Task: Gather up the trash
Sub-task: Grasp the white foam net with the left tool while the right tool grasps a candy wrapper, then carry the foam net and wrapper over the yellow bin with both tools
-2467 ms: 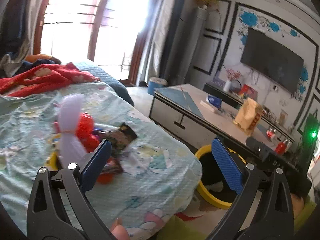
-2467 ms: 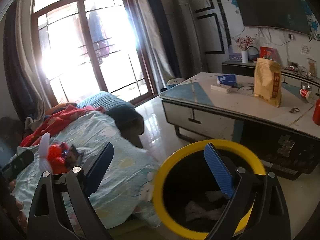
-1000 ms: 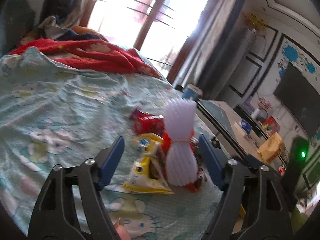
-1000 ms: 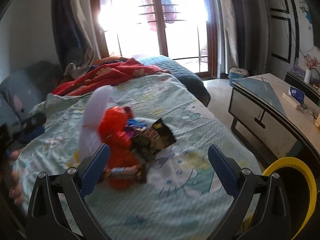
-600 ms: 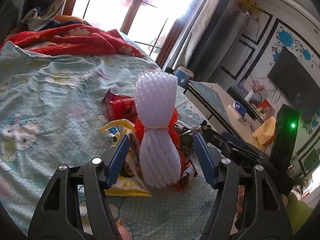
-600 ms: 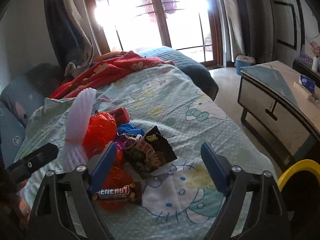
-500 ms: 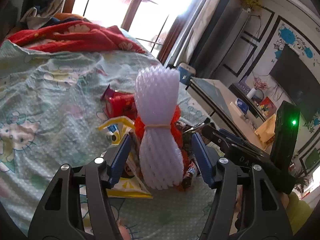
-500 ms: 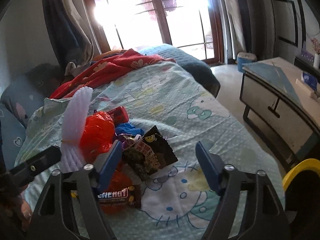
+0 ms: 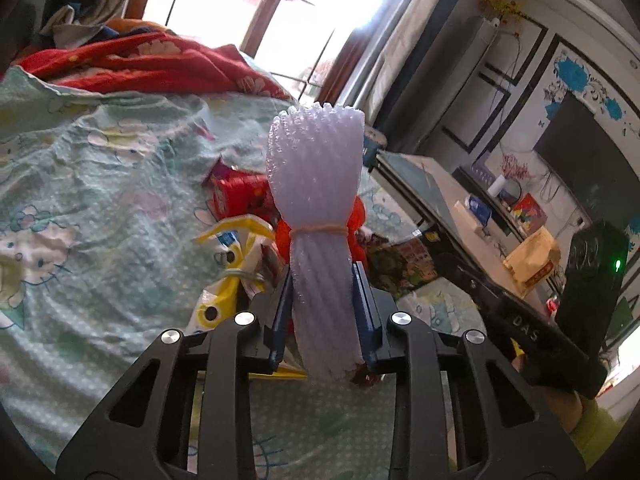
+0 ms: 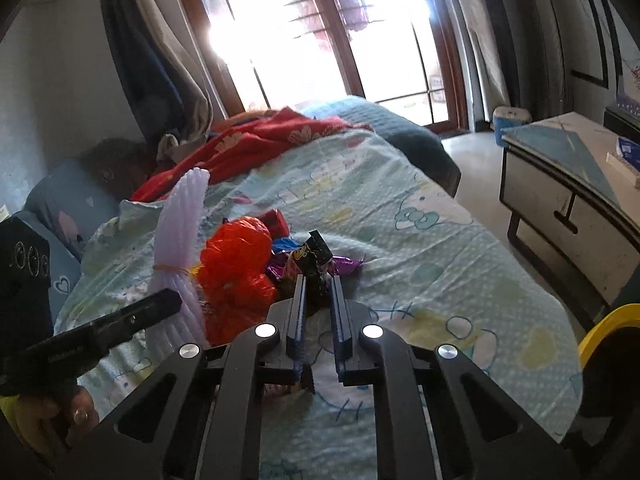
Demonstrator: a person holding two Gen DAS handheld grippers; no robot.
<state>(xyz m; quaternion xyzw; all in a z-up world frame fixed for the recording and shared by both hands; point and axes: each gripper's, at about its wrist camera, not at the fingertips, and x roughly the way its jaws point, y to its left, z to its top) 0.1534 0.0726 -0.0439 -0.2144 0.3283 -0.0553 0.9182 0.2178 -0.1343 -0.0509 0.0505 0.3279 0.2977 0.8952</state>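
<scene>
A pile of trash lies on the bed's green sheet. My left gripper (image 9: 322, 280) is shut on the lower half of a white foam net bundle (image 9: 316, 184) tied with a rubber band; the bundle stands upright and also shows in the right wrist view (image 10: 180, 240). My right gripper (image 10: 318, 286) is shut on a black snack wrapper (image 10: 314, 258). Beside them lie an orange plastic bag (image 10: 236, 268), a red packet (image 9: 240, 196), a yellow wrapper (image 9: 232, 248) and a purple candy wrapper (image 10: 344, 266).
A yellow-rimmed black bin (image 10: 608, 336) stands off the bed's right edge. A low coffee table (image 10: 568, 176) with boxes and a snack bag (image 9: 532, 260) is further right. A red blanket (image 10: 260, 140) lies at the bed's far end.
Both grippers came down from over the bin to the trash pile. The left closed on the foam net bundle, the right closed on the black wrapper.
</scene>
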